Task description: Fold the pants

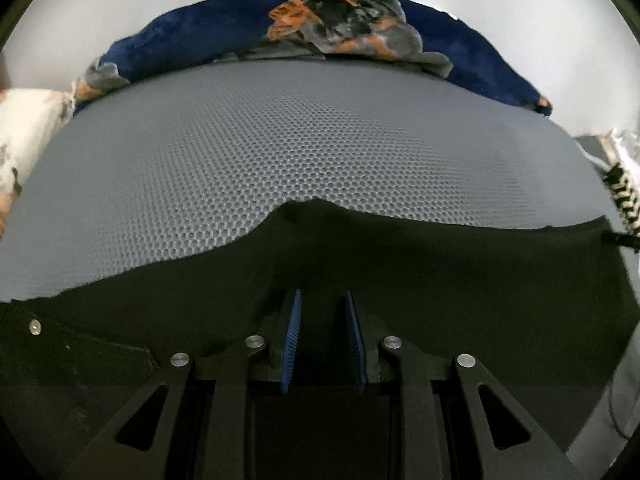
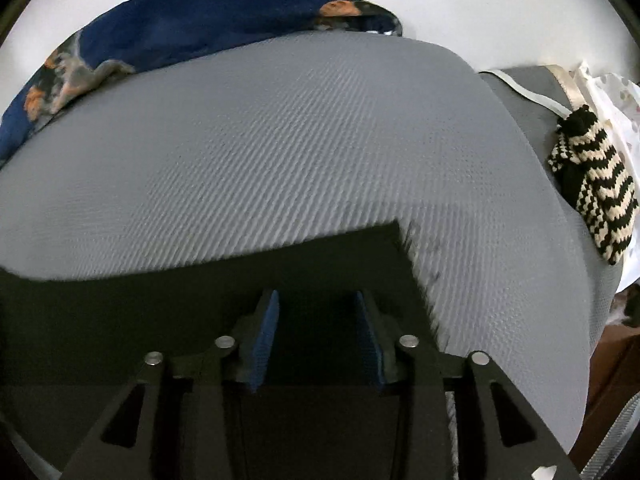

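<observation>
Black pants (image 1: 440, 272) lie spread on a grey honeycomb mat (image 1: 280, 152), with a metal rivet (image 1: 35, 326) at the lower left. My left gripper (image 1: 323, 294) points down onto the cloth with its blue pads a narrow gap apart. Black fabric fills that gap, and I cannot tell whether it is pinched. In the right wrist view the pants (image 2: 160, 300) end in a square corner (image 2: 396, 226) on the mat (image 2: 280, 140). My right gripper (image 2: 316, 294) hangs over that corner with its pads set wider, not pressing on the cloth.
A dark blue blanket with orange and grey print (image 1: 192, 36) is bunched along the mat's far edge (image 2: 180, 20). A black-and-cream striped knit piece (image 2: 592, 184) lies off the mat's right side (image 1: 624, 196). White patterned cloth (image 1: 28, 132) sits at the left.
</observation>
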The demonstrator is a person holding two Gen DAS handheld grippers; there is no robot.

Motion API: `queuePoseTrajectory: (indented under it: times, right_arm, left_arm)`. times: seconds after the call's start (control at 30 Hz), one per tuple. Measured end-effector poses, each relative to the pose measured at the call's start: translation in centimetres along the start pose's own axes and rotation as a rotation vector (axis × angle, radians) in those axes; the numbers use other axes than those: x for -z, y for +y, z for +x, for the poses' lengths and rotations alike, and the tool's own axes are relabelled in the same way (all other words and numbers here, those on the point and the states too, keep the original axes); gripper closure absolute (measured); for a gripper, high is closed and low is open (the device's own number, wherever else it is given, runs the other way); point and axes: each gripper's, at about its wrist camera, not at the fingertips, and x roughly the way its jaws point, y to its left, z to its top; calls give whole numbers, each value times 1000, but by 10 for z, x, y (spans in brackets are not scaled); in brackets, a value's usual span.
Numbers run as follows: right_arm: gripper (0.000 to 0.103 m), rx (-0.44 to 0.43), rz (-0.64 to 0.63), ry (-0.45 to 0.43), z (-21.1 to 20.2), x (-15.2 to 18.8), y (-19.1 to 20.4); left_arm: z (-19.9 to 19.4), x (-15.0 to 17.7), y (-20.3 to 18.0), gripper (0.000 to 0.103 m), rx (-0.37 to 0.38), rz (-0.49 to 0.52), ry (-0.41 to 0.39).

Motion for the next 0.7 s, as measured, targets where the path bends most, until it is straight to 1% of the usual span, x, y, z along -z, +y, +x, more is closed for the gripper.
queuePoseTrajectory:
  times: [0.03,0.13,0.17,0.2,0.27,0.3,0.37,0.57,0.6,0.7]
  right_arm:
    - [64,-4,3,-3,4,-6,-3]
    - [64,-24,6,17,9,-19,-14]
    - [65,-55,18,23,5,-18,-21]
    - [65,-103,41,22,1,-19,-27]
    - [62,-207,91,18,-10,-17,-42]
    - [62,-241,109,18,-14,-16,-51]
    - [61,-278,128,22,-23,-9,-70]
    - [60,-414,187,114,-25,23,-131]
    - [60,-424,193,118,-25,29,-138]
    - [60,-512,220,150,-20,45,-156]
  left_arm:
    - [0,-3,1,78,-4,-10,0]
    - [-2,-10,4,78,-4,-46,6]
    - [-4,-12,5,78,-5,-56,9]
    - [-7,-13,6,78,-14,-65,14]
    - [-10,-12,5,78,-37,-74,23]
    - [-13,-10,6,78,-43,-82,23]
    - [-19,-6,9,78,-65,-99,27]
    - [-32,7,17,77,-80,-139,38]
    - [-33,9,18,77,-85,-139,40]
    - [-33,12,20,77,-99,-152,54]
